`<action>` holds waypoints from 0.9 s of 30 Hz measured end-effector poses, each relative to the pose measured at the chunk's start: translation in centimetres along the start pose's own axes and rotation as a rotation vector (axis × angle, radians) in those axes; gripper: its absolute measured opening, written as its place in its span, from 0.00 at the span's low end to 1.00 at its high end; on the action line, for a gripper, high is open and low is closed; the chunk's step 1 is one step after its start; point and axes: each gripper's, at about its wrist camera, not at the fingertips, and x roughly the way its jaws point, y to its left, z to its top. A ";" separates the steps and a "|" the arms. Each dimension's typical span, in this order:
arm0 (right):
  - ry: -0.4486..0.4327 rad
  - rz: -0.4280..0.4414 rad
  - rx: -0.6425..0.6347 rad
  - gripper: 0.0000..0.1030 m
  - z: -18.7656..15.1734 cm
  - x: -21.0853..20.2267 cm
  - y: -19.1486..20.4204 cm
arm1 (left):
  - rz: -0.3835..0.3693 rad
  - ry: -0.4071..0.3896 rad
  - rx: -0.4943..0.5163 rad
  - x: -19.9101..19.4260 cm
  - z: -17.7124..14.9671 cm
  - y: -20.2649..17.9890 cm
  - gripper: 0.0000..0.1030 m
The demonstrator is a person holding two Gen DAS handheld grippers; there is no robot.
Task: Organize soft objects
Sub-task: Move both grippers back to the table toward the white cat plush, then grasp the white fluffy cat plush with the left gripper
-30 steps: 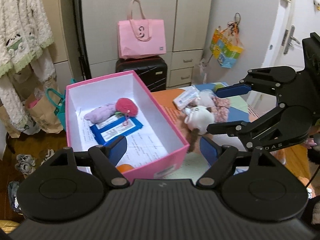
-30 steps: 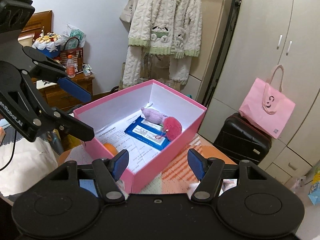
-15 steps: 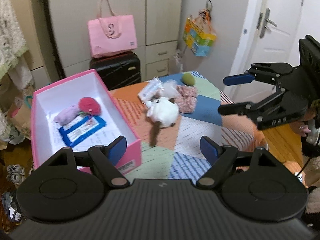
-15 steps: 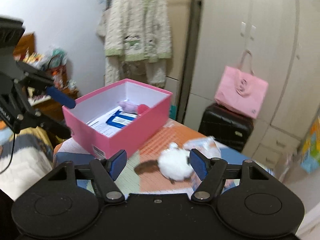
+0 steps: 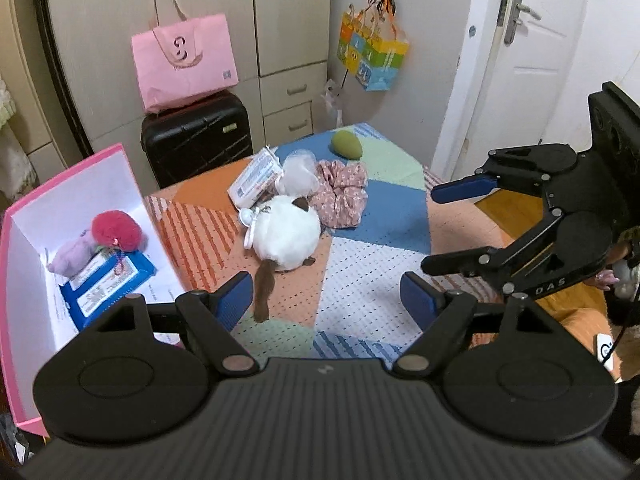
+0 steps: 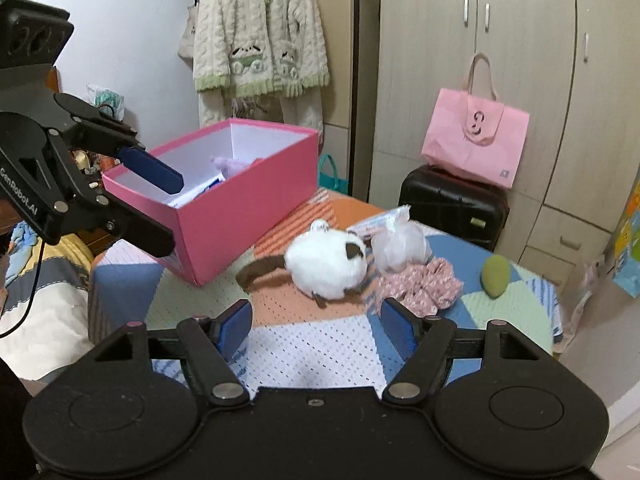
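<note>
A pink box (image 5: 76,184) (image 6: 240,200) stands at the table's left and holds a red pompom (image 5: 116,230), a lilac plush (image 5: 70,256) and a blue card (image 5: 108,286). A white plush cat with a brown tail (image 5: 286,236) (image 6: 326,262), a white mesh pouch (image 5: 298,176) (image 6: 400,246), a pink floral scrunchie (image 5: 342,194) (image 6: 420,286), a tissue pack (image 5: 256,178) and a green egg-shaped sponge (image 5: 346,144) (image 6: 496,272) lie on the patchwork cloth. My left gripper (image 5: 326,304) (image 6: 160,208) and right gripper (image 6: 316,326) (image 5: 436,232) are both open and empty, above the table near the cat.
A black suitcase (image 5: 196,136) with a pink tote bag (image 5: 184,66) stands behind the table by the wardrobe. A colourful bag (image 5: 372,54) hangs on the wall beside a white door (image 5: 532,52). A knit cardigan (image 6: 260,36) hangs at the left.
Both grippers have swung right, away from the pink box and toward the soft things on the cloth. Both stayed open and empty.
</note>
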 end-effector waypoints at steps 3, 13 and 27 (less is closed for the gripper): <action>-0.023 0.008 -0.032 0.76 -0.6 0.6 -0.3 | 0.011 0.018 -0.003 1.5 0.3 0.0 0.78; -0.061 0.036 -0.075 0.78 0.0 5.2 -1.5 | 0.053 0.028 -0.057 6.2 2.3 1.8 0.87; -0.071 0.083 -0.002 0.85 -0.2 10.8 -2.2 | 0.038 0.090 -0.187 13.0 3.1 3.6 0.87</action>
